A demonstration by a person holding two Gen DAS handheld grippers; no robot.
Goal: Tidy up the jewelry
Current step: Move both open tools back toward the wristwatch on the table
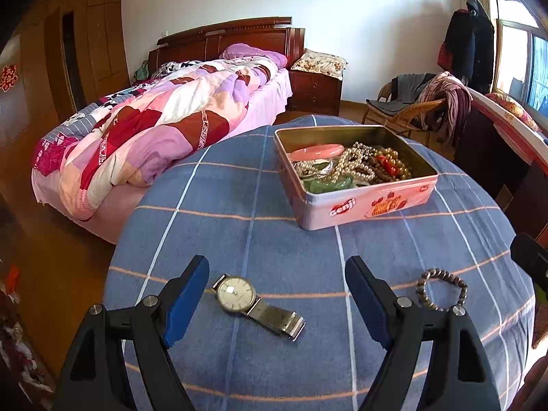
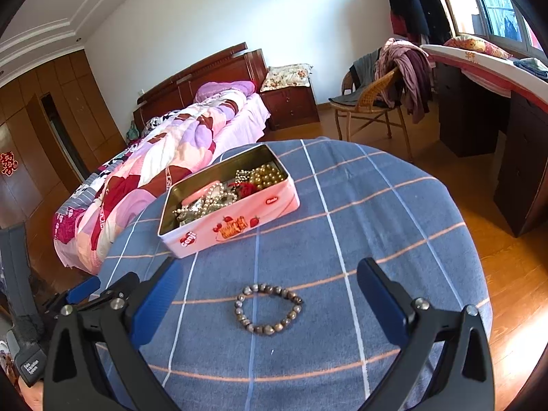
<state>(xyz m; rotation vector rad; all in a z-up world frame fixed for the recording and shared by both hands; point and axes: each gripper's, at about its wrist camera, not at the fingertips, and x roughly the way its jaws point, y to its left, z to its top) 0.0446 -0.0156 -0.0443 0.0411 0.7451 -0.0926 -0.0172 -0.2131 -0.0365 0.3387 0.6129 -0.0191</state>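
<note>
Two claws here, both spread wide and gripping nothing. The left claw (image 1: 277, 294) hangs low over the round counter (image 1: 212, 205) with its blue checked cloth. The wristwatch (image 1: 251, 299) lies flat on the cloth right in the gap between its blue pads: pale round face at about 9 o'clock of the gap, closer to the left pad, with the metal mesh strap trailing off toward 4 o'clock. Neither pad touches it as far as I can see.

The right claw (image 2: 270, 303) is set up the same way over the bead bracelet (image 2: 269, 309), a ring of brownish-grey beads lying flat and pretty much dead centre between the two pads, clear of both. In the left wrist view that same bracelet (image 1: 441, 289) sits at 3 o'clock from the watch, just outside the left claw's right-hand finger, which covers its lower edge.

The pink tin (image 1: 356, 174) is up at 12 to 1 o'clock from the left claw, further back on the counter, lid off, stuffed with pearl strands, gold-coloured beads, a pink bangle, something green and some red bits. From the right wrist view the tin (image 2: 229, 222) is at about 11 o'clock from the bracelet, well apart from it.

A bed (image 2: 154, 157) with a patchwork quilt sits behind the counter at 10 o'clock.
</note>
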